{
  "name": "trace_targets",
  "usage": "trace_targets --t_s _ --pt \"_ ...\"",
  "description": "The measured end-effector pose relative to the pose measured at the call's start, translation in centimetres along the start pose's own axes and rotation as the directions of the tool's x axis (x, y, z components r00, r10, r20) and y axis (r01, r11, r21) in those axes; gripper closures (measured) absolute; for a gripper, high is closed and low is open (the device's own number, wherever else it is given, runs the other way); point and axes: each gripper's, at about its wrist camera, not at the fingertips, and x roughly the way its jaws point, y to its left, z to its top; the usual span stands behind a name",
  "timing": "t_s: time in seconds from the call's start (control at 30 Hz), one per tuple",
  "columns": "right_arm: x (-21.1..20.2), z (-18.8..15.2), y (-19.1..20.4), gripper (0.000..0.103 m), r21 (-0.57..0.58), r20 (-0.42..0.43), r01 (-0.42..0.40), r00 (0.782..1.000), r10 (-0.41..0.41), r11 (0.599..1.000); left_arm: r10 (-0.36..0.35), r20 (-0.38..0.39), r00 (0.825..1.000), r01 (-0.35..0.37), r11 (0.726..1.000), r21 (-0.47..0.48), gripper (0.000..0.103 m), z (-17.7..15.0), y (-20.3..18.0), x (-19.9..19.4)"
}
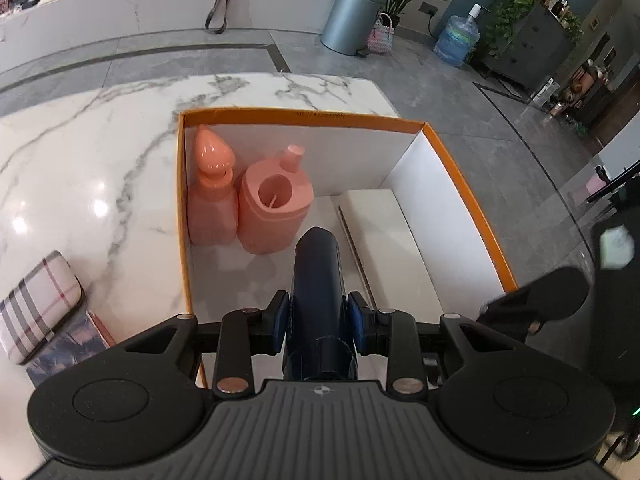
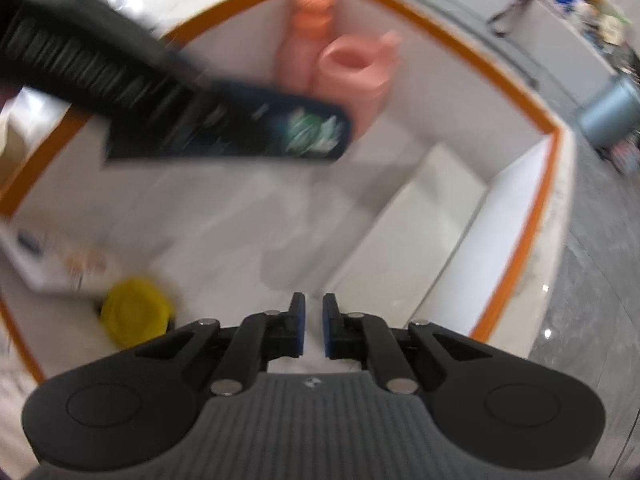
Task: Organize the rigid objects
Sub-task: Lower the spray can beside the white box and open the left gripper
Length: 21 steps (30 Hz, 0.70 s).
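My left gripper (image 1: 318, 304) is shut on a dark navy bottle (image 1: 316, 264), which juts forward over an orange-rimmed white box (image 1: 304, 114). Two pink bottles (image 1: 210, 192) (image 1: 274, 208) stand in the box's far left corner. A flat white case (image 1: 392, 240) lies along its right wall. In the right wrist view the navy bottle (image 2: 272, 128) hangs blurred above the box floor. My right gripper (image 2: 314, 308) points down into the box (image 2: 460, 36); its pads stand a narrow slit apart with nothing between them. A yellow round lid (image 2: 134, 310) and a white carton (image 2: 52, 256) lie at its left.
The box sits on a white marble table (image 1: 100, 160). Left of the box lie a plaid case (image 1: 36, 308) and a book (image 1: 68, 344). On the grey floor beyond stand a metal bin (image 1: 352, 16) and a water jug (image 1: 456, 40).
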Motion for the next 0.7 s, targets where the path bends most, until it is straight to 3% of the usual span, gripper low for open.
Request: trace_targets --t_s 0.1,0.2,0.4,0.7 --pt "0.7 -0.4 0.6 0.099 -0.042 -0.021 0.010 1.000 -0.011 0.999 -0.033 -0.030 0.999 0.032 0.999 -0.036 0.068 0.4 -0.1 0.3" --pt "1.2 -0.2 0.6 0.103 -0.053 -0.005 0.052 0.999 -0.052 0.997 -0.004 -0.029 1.000 0.004 1.000 -0.007 0.068 0.5 -0.9 0.7" --pt "1.0 -0.5 0.5 0.103 -0.033 0.058 0.100 0.993 -0.098 0.994 0.004 -0.039 0.999 -0.006 0.999 -0.039 0.068 0.9 -1.4 2.1" --pt "-1.4 -1.0 -0.7 0.101 0.065 0.149 0.015 0.989 -0.025 0.998 0.059 -0.047 0.997 -0.063 0.994 -0.088 0.068 1.9 -2.8 4.9"
